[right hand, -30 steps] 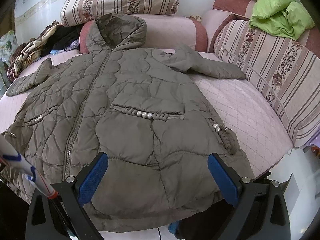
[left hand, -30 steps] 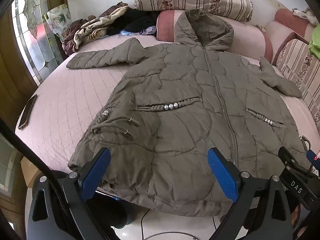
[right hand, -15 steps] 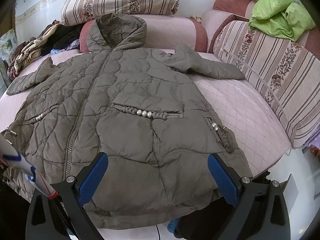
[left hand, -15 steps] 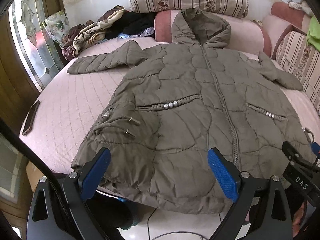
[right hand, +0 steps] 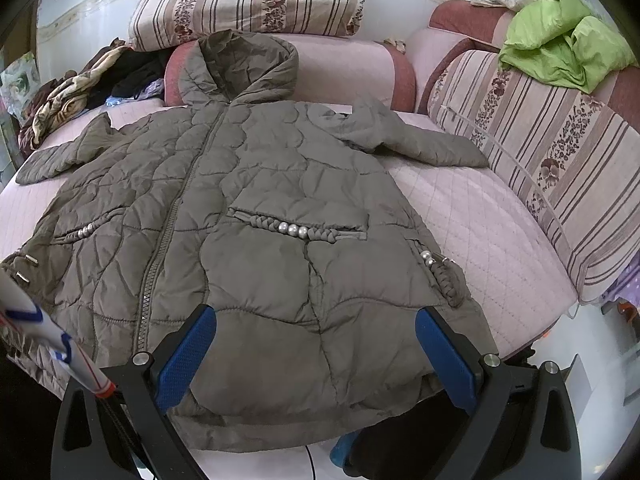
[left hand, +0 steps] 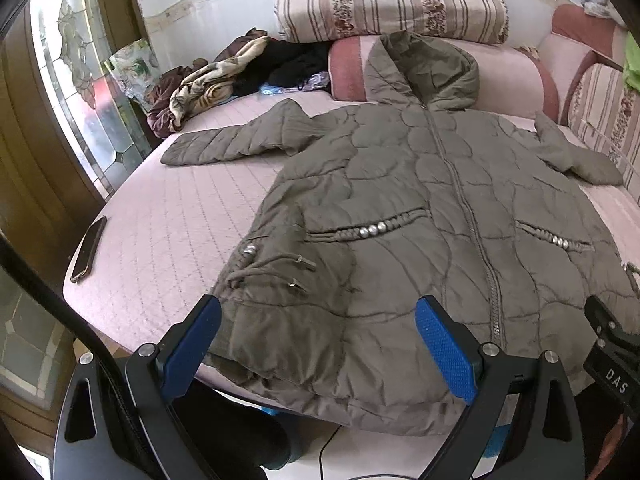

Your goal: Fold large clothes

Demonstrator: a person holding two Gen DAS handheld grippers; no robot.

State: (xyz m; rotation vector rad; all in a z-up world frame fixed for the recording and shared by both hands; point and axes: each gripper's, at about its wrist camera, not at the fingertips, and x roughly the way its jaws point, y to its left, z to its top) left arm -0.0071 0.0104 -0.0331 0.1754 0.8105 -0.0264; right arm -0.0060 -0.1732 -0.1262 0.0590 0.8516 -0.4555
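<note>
While the bed [left hand: 168,216] leaves bare quilt beside both sleeves, we see the coat [left hand: 420,220] spread flat, hem overhanging the near edge between our left gripper [left hand: 318,346] and right gripper [right hand: 316,354], jaws apart, empty.

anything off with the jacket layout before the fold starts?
Mostly fine: the jacket lies flat, zipped, sleeves out. Its hem overhangs the near edge of the bed, and the hood is propped against a bolster rather than flat. A phone lies near the bed's left edge. Both grippers open.
</note>
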